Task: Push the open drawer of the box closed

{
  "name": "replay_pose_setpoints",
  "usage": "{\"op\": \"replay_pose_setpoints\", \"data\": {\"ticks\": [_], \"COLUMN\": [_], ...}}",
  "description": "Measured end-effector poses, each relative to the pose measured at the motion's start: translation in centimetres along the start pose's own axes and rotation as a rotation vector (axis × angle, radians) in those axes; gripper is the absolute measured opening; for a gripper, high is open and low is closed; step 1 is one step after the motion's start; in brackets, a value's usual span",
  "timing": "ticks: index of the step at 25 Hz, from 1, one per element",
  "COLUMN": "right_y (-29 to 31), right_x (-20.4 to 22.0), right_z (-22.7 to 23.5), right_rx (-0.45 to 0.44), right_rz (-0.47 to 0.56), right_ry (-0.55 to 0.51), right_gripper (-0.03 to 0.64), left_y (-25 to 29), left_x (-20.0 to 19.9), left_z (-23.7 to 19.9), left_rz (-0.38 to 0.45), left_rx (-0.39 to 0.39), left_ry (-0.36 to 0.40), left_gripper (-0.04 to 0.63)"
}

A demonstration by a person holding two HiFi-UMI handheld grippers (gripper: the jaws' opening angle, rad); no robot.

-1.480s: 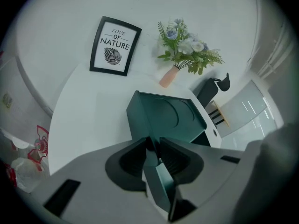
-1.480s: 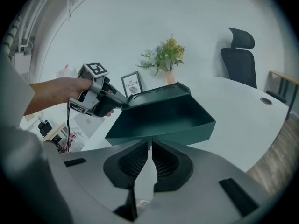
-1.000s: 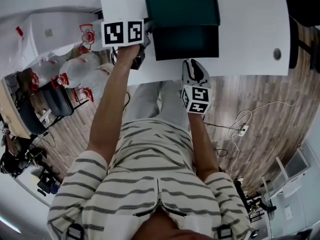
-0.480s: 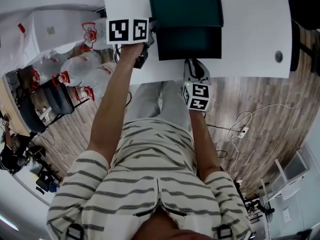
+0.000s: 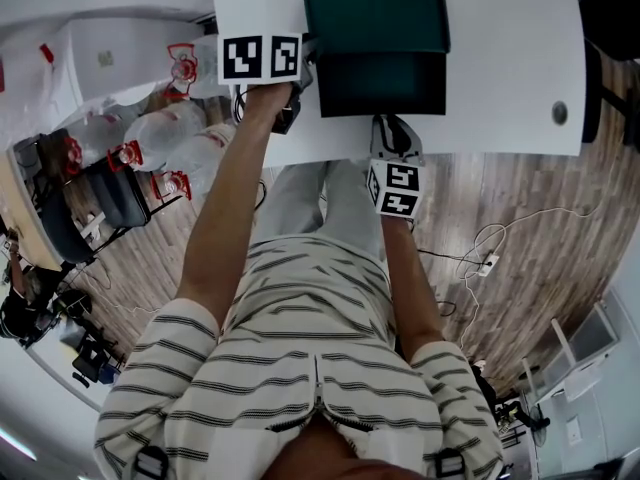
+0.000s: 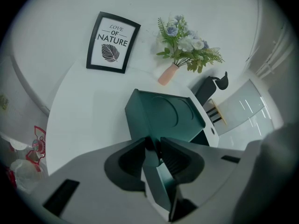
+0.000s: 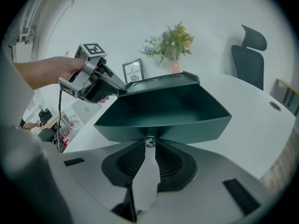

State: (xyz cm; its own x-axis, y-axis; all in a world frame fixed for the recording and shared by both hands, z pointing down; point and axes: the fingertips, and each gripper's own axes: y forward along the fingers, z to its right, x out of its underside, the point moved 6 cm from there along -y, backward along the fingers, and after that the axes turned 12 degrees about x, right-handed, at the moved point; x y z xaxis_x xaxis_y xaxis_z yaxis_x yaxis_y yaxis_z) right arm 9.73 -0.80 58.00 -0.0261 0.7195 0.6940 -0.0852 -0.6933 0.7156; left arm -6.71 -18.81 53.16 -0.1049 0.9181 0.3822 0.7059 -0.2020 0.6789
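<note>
Your right gripper (image 5: 391,123): jaws just narrowed around knob (image 7: 149,141) of drawer (image 5: 383,83), apparently short of pinching. Left gripper (image 5: 304,65) pinched box (image 5: 375,13) corner. Drawer stood open by table (image 5: 505,68) near edge; push not yet made.

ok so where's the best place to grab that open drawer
The small knob at the middle of the drawer's front, taken head-on from the front. It is the only part sticking out of that flat panel, and being centred it should keep a push straight.
</note>
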Motion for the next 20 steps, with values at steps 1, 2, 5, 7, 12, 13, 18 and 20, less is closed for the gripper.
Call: {"op": "replay_pose_setpoints", "data": {"ticks": [1, 2, 5, 7, 12, 13, 18, 20], "right_y": [0.0, 0.0, 0.0, 0.1, 0.2, 0.3, 0.5, 0.5], "right_x": [0.0, -0.1, -0.2, -0.4, -1.0, -1.1, -1.5, -1.6], "right_z": [0.0, -0.1, 0.0, 0.1, 0.1, 0.2, 0.3, 0.3], "right_rx": [-0.001, -0.001, 0.001, 0.002, 0.004, 0.005, 0.007, 0.006], "right_rz": [0.002, 0.003, 0.008, 0.011, 0.018, 0.019, 0.016, 0.016], "right_ry": [-0.002, -0.004, -0.008, -0.009, -0.017, -0.018, -0.017, -0.018], "right_gripper": [0.075, 0.075, 0.075, 0.075, 0.077, 0.077, 0.077, 0.077], "left_y": [0.0, 0.0, 0.1, 0.1, 0.1, 0.1, 0.1, 0.1], "left_x": [0.0, 0.0, 0.0, 0.0, 0.0, 0.0, 0.0, 0.0], "left_z": [0.0, 0.0, 0.0, 0.0, 0.0, 0.0, -0.1, -0.2], "left_rz": [-0.002, -0.004, -0.01, -0.011, -0.006, -0.005, -0.002, -0.001], "left_rx": [-0.002, -0.003, -0.001, 0.001, 0.0, 0.0, -0.001, -0.002], "left_ry": [0.0, 0.0, -0.001, -0.001, -0.004, -0.003, -0.006, -0.007], "left_gripper": [0.104, 0.104, 0.104, 0.106, 0.104, 0.104, 0.104, 0.104]}}
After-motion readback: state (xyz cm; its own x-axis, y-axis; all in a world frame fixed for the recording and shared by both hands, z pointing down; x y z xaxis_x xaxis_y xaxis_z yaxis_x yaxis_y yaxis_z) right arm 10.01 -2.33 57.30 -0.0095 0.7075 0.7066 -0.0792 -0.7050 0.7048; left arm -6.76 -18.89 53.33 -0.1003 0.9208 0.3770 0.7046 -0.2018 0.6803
